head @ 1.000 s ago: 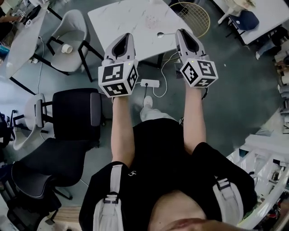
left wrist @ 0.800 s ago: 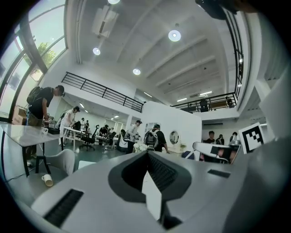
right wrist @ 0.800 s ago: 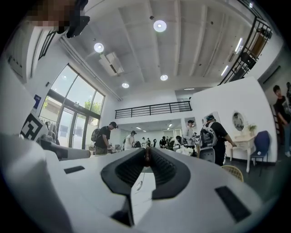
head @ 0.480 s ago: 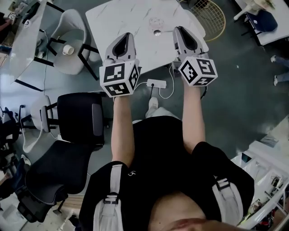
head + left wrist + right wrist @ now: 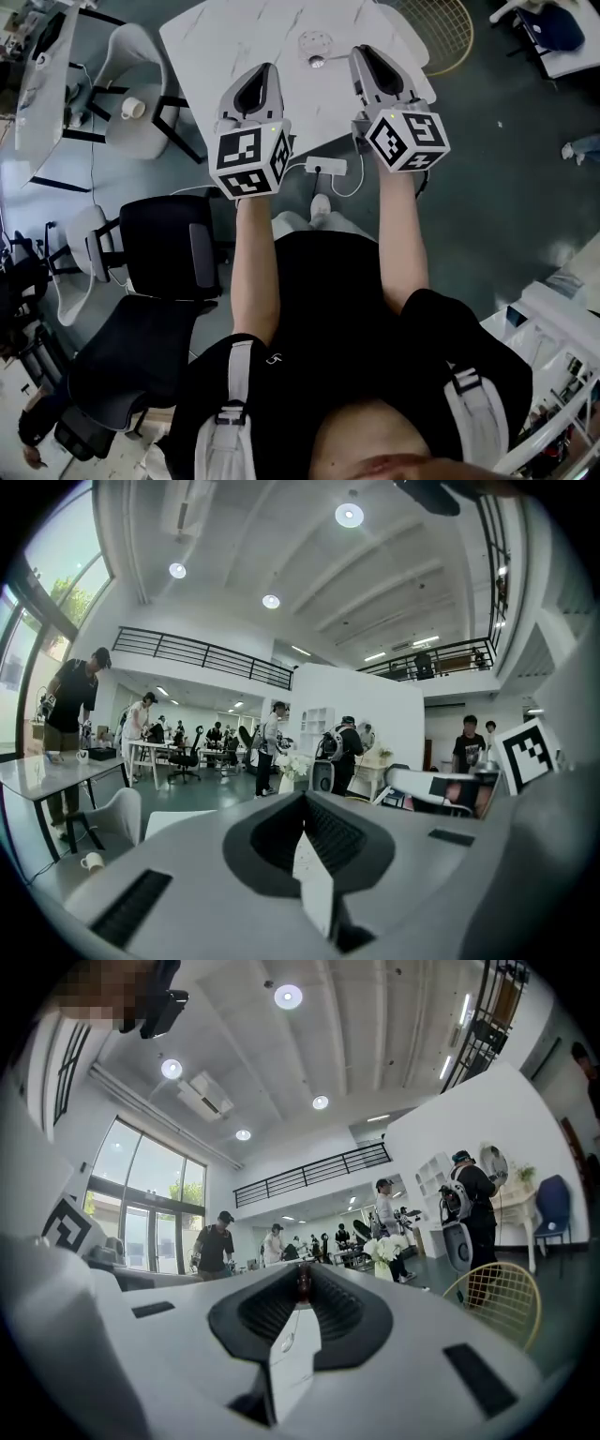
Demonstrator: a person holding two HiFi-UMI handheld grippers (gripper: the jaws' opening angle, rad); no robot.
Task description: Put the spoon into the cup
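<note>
A clear glass cup point(image 5: 316, 41) stands on the white marble table point(image 5: 225, 37). Just in front of it lies the metal spoon point(image 5: 318, 62). My right gripper point(image 5: 360, 52) is held level over the table's near edge, with its tips just right of the spoon. Its jaws look shut and hold nothing. Through the slot below its tips point(image 5: 303, 1275), the spoon point(image 5: 287, 1341) shows on the tabletop. My left gripper point(image 5: 266, 71) hovers over the table to the left of the spoon, also shut and empty point(image 5: 306, 795).
A grey chair with a paper cup point(image 5: 133, 108) on its seat stands left of the table, and black office chairs point(image 5: 164, 246) are nearer me. A power strip point(image 5: 325, 166) lies on the floor below the grippers. A gold wire chair point(image 5: 442, 28) is at the right. People stand in the background.
Both grippers have moved forward together, from short of the table's edge to over it. The right tips have come up beside the spoon. Neither gripper's jaws have changed.
</note>
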